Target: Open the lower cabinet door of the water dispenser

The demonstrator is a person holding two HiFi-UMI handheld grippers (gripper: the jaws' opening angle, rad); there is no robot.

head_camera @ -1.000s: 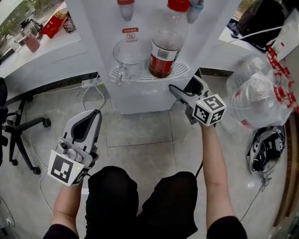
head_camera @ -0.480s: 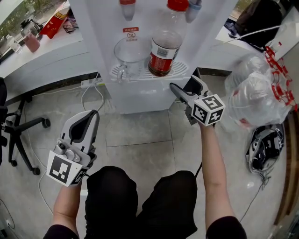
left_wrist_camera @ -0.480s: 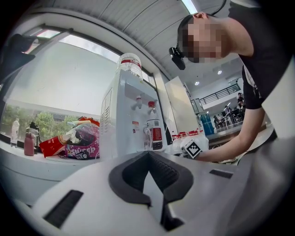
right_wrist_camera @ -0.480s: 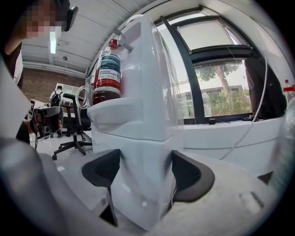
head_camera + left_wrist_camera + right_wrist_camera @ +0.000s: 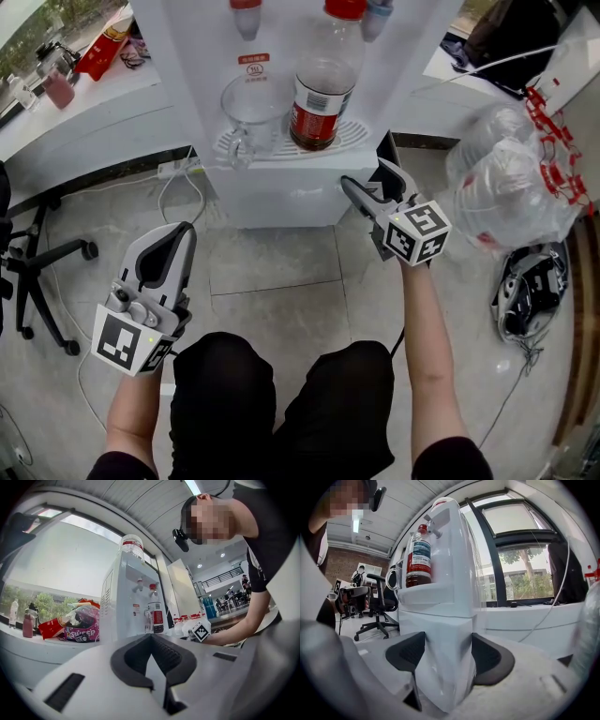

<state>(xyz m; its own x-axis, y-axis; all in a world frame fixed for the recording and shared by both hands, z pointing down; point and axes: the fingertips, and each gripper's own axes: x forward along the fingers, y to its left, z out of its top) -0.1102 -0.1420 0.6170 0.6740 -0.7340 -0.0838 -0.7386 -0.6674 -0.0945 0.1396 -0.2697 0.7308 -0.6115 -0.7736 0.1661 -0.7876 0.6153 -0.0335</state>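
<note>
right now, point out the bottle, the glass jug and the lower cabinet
bottle (image 5: 314,117): head view, its red label
glass jug (image 5: 248,117): head view, its clear wall
lower cabinet (image 5: 440,663): right gripper view, the corner between the jaws

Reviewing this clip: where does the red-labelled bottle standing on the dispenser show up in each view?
Head view: bottle at top centre, seen from above.
Left gripper view: bottle small, near the centre, just above the jaws.
Right gripper view: bottle at upper left, seen from below.
Shared landmark: the white water dispenser that carries it, visible in all three views.
</note>
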